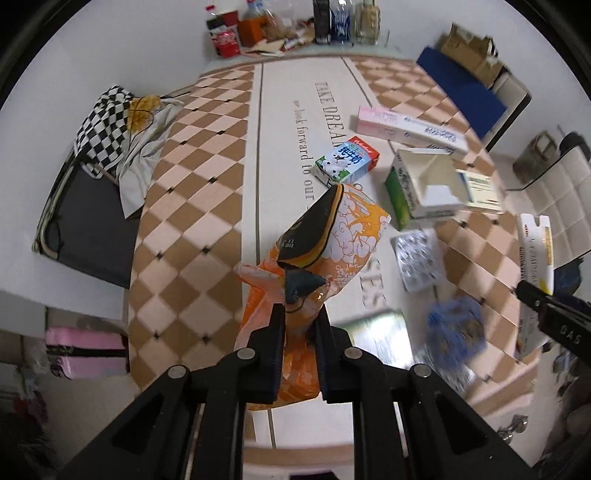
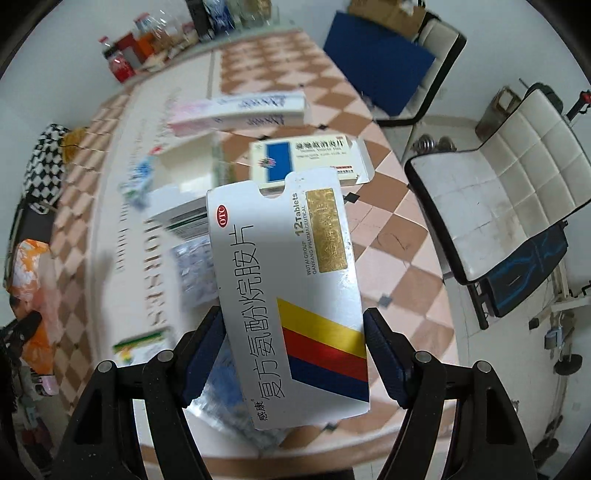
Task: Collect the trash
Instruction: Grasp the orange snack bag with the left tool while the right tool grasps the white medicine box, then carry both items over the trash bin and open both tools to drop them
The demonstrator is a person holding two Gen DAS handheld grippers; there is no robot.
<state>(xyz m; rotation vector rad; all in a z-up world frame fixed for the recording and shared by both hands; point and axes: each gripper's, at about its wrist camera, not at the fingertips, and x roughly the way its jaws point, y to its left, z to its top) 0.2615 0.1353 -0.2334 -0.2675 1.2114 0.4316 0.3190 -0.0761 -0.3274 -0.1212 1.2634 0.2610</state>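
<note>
In the left wrist view my left gripper is shut on an orange snack bag with a black-and-white popcorn print, held above the checkered table. My right gripper is shut on a white medicine box with yellow, red and blue stripes, its pads pressing both long edges, lifted over the table. The same white medicine box and a black finger of the right gripper show at the right edge of the left view. The orange bag appears at the far left of the right view.
On the table lie a small milk carton, a pink-and-white long box, an opened green-and-white box, a blister pack, a blue wrapper and a blue-panelled medicine box. White chairs stand to the right. Bottles stand at the far end.
</note>
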